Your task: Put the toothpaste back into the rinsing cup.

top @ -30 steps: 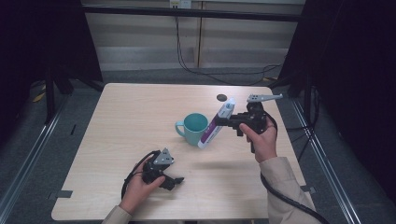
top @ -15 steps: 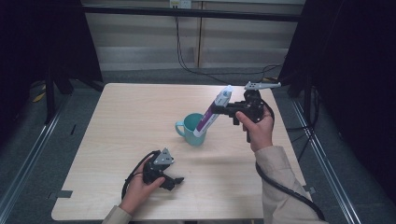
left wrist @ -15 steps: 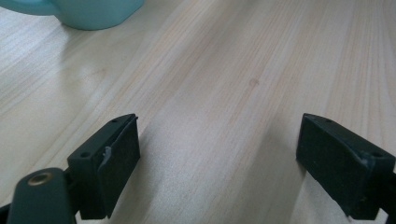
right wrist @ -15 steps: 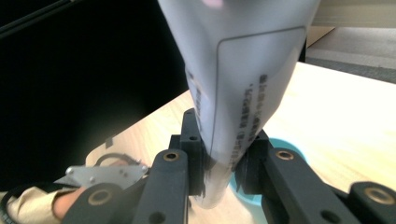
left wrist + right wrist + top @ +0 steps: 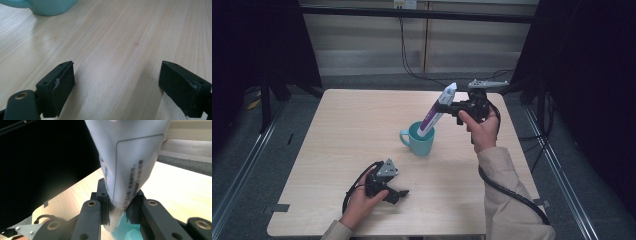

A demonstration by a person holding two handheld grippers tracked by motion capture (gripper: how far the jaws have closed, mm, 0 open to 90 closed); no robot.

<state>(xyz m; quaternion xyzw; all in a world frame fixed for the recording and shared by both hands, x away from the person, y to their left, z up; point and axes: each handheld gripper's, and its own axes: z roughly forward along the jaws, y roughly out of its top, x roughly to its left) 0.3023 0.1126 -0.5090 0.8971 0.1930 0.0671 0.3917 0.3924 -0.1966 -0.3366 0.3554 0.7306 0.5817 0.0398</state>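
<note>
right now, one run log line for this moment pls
right claw: shut on tube, tilted, lower end in teal mug | left claw: open, low over table, holding nothing

On the pale wooden counter (image 5: 337,130) a teal mug (image 5: 421,138) stands near the middle, handle to the left. The right gripper (image 5: 447,107) holds a white-and-purple tube (image 5: 435,111) tilted, its lower end seemingly inside the mug. The left gripper (image 5: 401,194) rests on the counter near the front edge, well apart from the mug.
</note>
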